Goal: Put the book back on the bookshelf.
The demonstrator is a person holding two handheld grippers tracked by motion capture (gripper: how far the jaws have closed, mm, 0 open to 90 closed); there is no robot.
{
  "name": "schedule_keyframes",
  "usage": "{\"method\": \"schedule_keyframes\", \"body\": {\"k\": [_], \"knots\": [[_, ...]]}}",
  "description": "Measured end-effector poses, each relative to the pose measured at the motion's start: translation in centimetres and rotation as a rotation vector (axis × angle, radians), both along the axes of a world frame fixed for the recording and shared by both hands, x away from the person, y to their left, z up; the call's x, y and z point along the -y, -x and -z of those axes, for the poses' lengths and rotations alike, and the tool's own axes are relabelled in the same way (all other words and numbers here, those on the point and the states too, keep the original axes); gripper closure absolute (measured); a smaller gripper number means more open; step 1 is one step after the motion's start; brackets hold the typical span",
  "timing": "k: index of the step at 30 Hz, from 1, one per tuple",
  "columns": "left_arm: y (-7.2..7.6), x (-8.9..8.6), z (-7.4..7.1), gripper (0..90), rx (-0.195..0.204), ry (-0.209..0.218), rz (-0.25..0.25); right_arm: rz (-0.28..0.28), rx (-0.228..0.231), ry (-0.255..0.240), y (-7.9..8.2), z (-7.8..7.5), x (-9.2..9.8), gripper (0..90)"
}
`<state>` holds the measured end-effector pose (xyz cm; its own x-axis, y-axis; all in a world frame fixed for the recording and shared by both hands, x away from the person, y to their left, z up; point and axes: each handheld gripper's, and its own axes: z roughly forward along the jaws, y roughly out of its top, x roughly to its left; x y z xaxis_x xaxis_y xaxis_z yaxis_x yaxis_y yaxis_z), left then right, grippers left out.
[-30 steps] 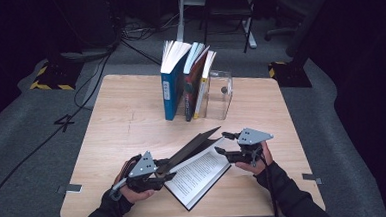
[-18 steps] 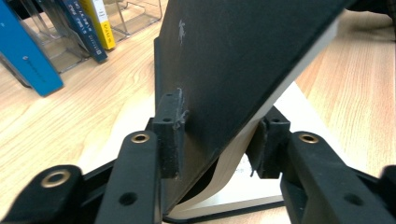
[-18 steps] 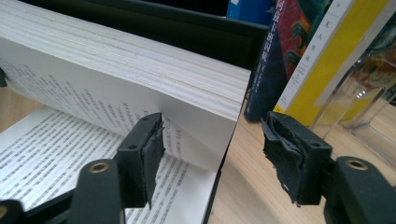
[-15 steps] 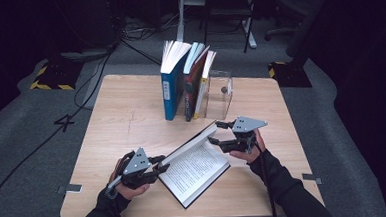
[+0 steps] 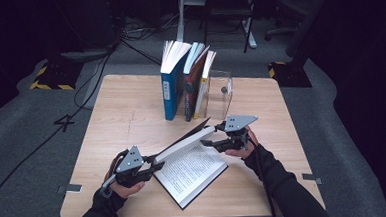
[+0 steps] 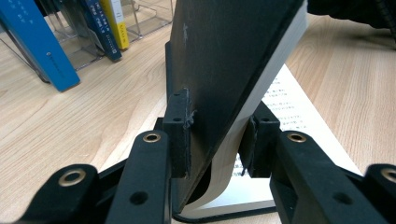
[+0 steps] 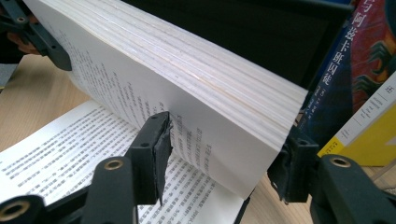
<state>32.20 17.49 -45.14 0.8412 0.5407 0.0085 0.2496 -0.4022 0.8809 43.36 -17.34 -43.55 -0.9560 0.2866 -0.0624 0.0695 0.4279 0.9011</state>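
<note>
We find the open black-covered paperback book point(image 5: 194, 171) lying at the near middle of the light wooden table point(image 5: 126, 112), its right-hand printed page flat and its thicker left part raised at a slant. The left gripper point(image 5: 156, 165) sits at the book's near left corner; in the left gripper view its jaws have just been closing and now pinch the raised black cover and page block point(image 6: 224, 93) between both pads. The right gripper point(image 5: 210, 140) stands at the book's far right end. Its jaws have just been closing around the raised page block point(image 7: 187, 79); in the right gripper view we cannot tell whether both pads press on it. Beyond, near the table's far edge, a row of upright books point(image 5: 187, 81) stands beside a clear acrylic bookend point(image 5: 221, 89).
</note>
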Motion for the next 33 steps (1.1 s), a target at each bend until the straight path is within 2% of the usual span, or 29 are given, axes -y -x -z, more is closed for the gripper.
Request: {"method": "schedule_keyframes", "body": {"k": [5, 9, 15, 18, 20, 27, 30, 33], "knots": [[-0.4, 0.5, 0.1, 62.7, -0.001, 0.017, 0.005, -0.005, -0.016, -0.001, 0.2, 0.3, 0.5, 48.3], [-0.7, 1.4, 0.0, 60.3, 0.012, 0.012, 0.014, -0.002, -0.024, -0.001, 0.5, 0.6, 0.9, 49.1], [-1.4, 2.1, -0.3, 64.4, 0.024, 0.009, 0.020, 0.010, -0.019, 0.000, 0.9, 0.8, 1.4, 52.4], [-2.1, 2.4, -0.3, 65.4, 0.003, 0.039, 0.057, 0.016, -0.019, -0.008, 1.3, 0.6, 2.4, 55.7], [-2.3, 2.8, -0.3, 66.2, 0.000, 0.041, 0.082, 0.024, -0.013, -0.011, 1.8, 0.4, 3.1, 56.8], [-3.3, 5.7, -0.6, 67.8, -0.008, 0.050, 0.206, 0.076, 0.012, -0.005, 3.9, -0.1, 6.6, 58.0], [-3.7, 6.4, -0.6, 67.8, -0.010, 0.048, 0.229, 0.101, 0.032, 0.004, 4.9, -0.3, 7.9, 58.5], [-4.2, 6.6, -0.6, 67.7, -0.020, 0.051, 0.236, 0.135, 0.033, -0.016, 5.3, -0.3, 9.0, 57.7]]}}
